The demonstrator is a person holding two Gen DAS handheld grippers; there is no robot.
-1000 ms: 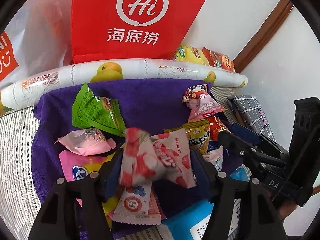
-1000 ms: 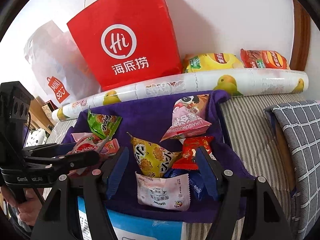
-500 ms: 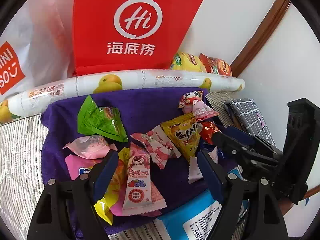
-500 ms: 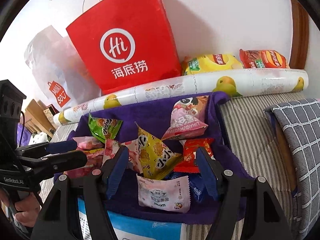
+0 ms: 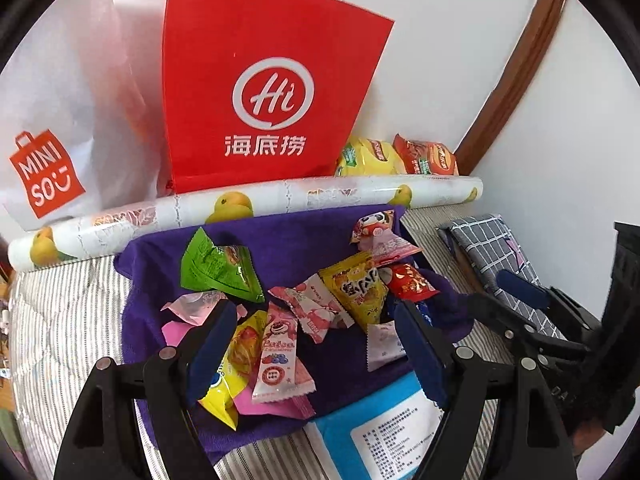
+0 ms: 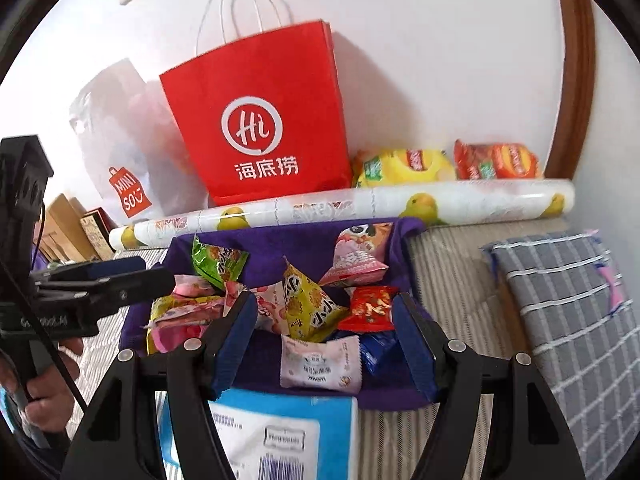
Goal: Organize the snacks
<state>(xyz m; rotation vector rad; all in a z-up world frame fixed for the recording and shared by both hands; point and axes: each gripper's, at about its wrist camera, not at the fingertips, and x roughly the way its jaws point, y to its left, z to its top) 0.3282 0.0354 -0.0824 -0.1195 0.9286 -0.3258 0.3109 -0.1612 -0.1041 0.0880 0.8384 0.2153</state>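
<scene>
A heap of snack packets lies on a purple cloth (image 5: 288,240): a green one (image 5: 216,268), a pink strawberry one (image 5: 320,312), a yellow triangular one (image 5: 360,288), a small red one (image 5: 410,282) and a white one (image 5: 382,340). My left gripper (image 5: 313,306) hovers open above the strawberry packet, holding nothing. My right gripper (image 6: 324,300) is open and empty above the yellow packet (image 6: 308,304) and the white packet (image 6: 320,364). From the right wrist, the left gripper (image 6: 120,276) reaches in at the left; the left wrist shows the right gripper (image 5: 520,292) at the right.
A red paper bag (image 5: 272,92) and a white bag (image 5: 48,132) lean on the wall behind a fruit-print roll (image 5: 280,196). Yellow (image 5: 368,156) and red (image 5: 426,156) chip bags lie beside them. A blue-and-white pack (image 5: 384,424) sits nearest; a grey checked cloth (image 6: 572,300) lies right.
The left gripper opened and let go of the pink strawberry packet, which now lies on the cloth. Both grippers have lifted and drawn back from the heap.
</scene>
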